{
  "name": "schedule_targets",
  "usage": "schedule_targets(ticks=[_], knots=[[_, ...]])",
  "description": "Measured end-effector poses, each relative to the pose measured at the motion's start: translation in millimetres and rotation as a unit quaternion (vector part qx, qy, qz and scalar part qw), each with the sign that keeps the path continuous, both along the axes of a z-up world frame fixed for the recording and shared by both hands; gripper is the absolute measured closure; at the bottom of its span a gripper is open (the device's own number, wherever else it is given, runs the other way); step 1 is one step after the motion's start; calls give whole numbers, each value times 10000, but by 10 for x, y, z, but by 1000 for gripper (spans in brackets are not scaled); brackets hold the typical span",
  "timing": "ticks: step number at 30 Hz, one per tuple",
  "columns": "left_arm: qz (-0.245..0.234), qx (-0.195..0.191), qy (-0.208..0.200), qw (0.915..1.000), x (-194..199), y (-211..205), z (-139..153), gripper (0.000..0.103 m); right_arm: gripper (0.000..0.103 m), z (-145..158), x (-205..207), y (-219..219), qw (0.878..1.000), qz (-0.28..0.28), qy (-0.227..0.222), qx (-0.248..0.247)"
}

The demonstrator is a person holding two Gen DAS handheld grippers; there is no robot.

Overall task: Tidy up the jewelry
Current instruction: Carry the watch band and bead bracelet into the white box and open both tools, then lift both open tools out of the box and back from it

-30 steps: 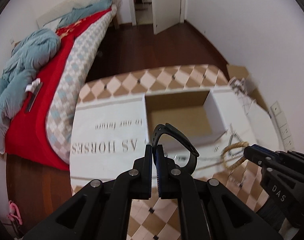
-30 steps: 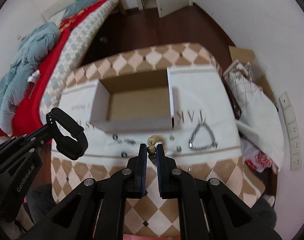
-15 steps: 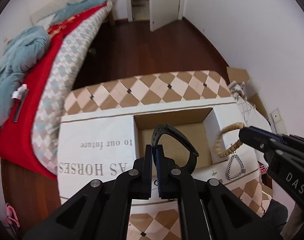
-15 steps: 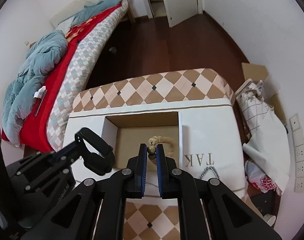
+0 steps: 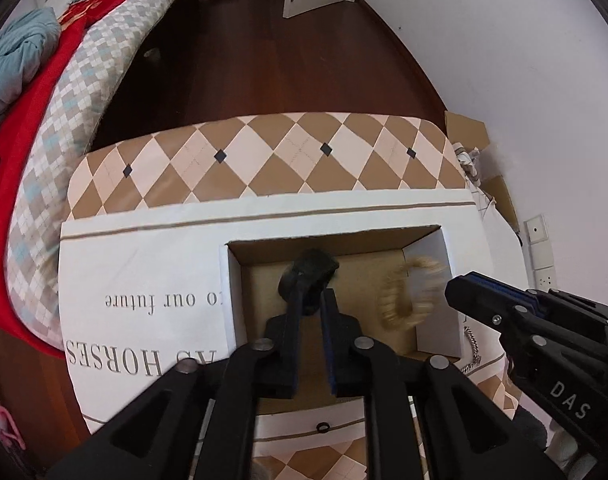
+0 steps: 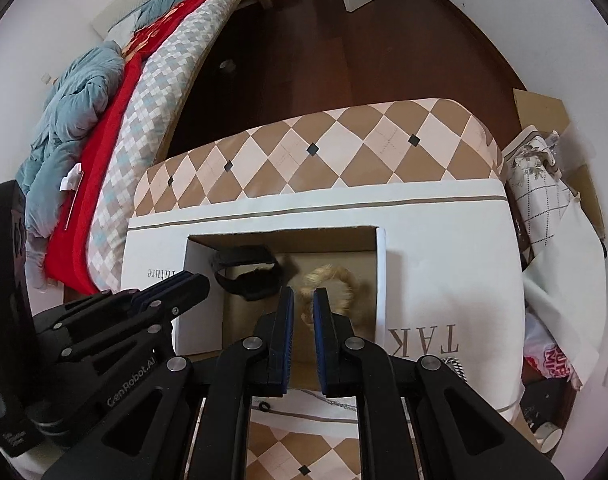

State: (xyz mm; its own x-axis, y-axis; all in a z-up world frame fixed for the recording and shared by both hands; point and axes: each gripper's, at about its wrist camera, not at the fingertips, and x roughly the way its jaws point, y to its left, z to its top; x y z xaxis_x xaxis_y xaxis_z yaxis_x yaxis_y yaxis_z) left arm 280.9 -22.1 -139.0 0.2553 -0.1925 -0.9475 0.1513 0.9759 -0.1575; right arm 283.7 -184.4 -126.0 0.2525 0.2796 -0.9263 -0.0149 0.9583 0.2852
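An open cardboard box [image 5: 234, 280] [image 6: 380, 280] with white walls sits on a white printed sheet on the checkered table. My left gripper [image 5: 311, 304] is open above the box; a black wristband [image 5: 310, 276] [image 6: 248, 276] is blurred just past its fingertips, inside the box. My right gripper [image 6: 303, 304] is open over the box; a beige beaded bracelet [image 6: 336, 284] [image 5: 408, 292] is blurred in front of its fingertips, inside the box. The right gripper also shows at the right of the left wrist view [image 5: 460, 292].
A silver chain bracelet [image 5: 472, 348] [image 6: 458, 368] lies on the sheet right of the box. A small ring [image 5: 323, 427] [image 6: 265, 407] and a thin chain [image 6: 336, 402] lie near the front edge. A bed [image 6: 116, 92] stands at the left; bags and cardboard [image 6: 544, 184] at the right.
Both grippers moved forward over the box and opened. The black wristband and the beaded bracelet left the jaws and dropped into the box.
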Motion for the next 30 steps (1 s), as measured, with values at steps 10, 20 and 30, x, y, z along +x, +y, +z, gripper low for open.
schedule_targets(ticks=[10, 20, 30], knots=[[447, 611, -573, 9955, -121, 263, 234, 0, 4, 134, -214, -47, 9929, -184, -314, -1133], [655, 1147, -800, 9880, -490, 404, 170, 0, 0, -1, -567, -5, 9800, -210, -518, -1911], [684, 1218, -1240, 9824, -928, 433, 467, 1, 0, 255, -893, 66, 9806, -325, -789, -1766]])
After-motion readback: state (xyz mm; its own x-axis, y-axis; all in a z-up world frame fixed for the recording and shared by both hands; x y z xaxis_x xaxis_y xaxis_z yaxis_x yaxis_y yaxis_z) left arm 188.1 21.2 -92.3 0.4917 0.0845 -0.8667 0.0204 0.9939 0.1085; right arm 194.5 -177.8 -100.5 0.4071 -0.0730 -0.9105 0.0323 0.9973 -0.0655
